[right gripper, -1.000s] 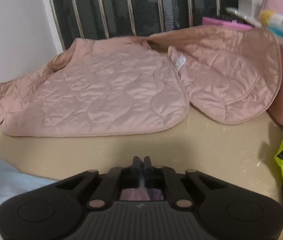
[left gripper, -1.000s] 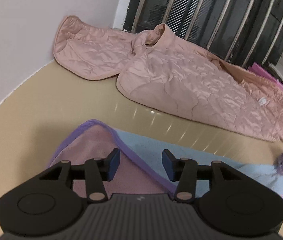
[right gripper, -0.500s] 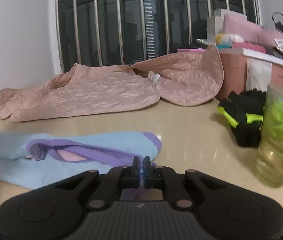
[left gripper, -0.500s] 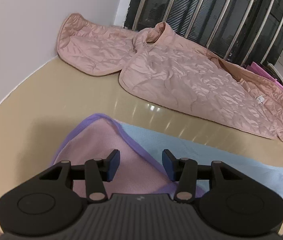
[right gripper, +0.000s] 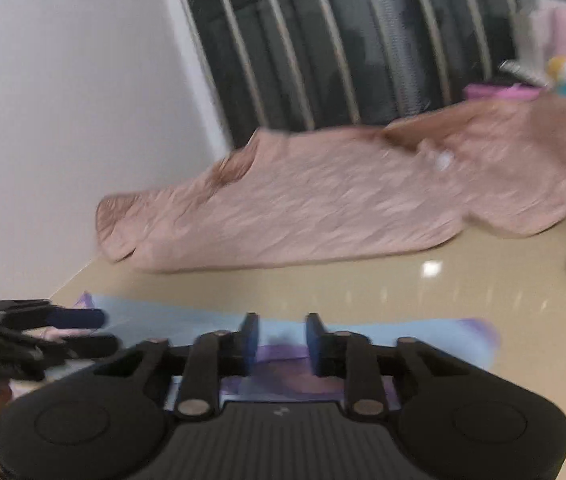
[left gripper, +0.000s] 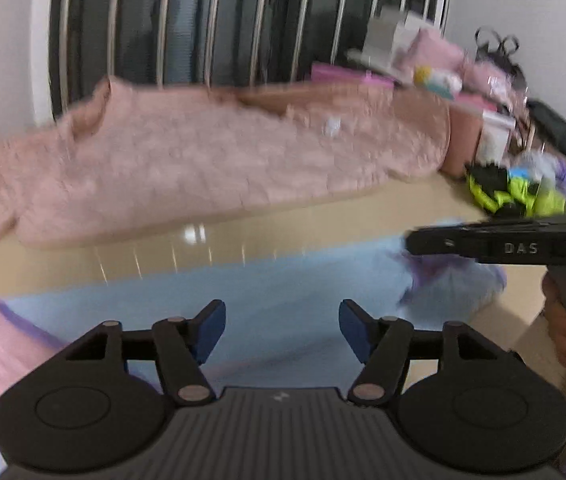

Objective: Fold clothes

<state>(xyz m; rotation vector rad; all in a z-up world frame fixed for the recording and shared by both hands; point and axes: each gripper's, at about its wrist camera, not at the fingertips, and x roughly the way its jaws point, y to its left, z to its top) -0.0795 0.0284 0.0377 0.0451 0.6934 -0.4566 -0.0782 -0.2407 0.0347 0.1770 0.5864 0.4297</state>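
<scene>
Grippers (left gripper: 282, 326) opening — blurred jacket (left gripper: 203, 160) beyond, apparently.

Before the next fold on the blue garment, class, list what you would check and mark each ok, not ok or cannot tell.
1. Left gripper free of cloth: ok, its jaws are opening with nothing between them.
2. Right gripper has let go: ok, jaws opening, pads clear of the fabric.
3. Blue garment lies flat on the table: cannot tell, its right end looks bunched and the frames are blurred.
4. Pink quilted jacket clear of the fold area: ok, bare table between them.
5. Neon gloves out of the way: ok.
</scene>
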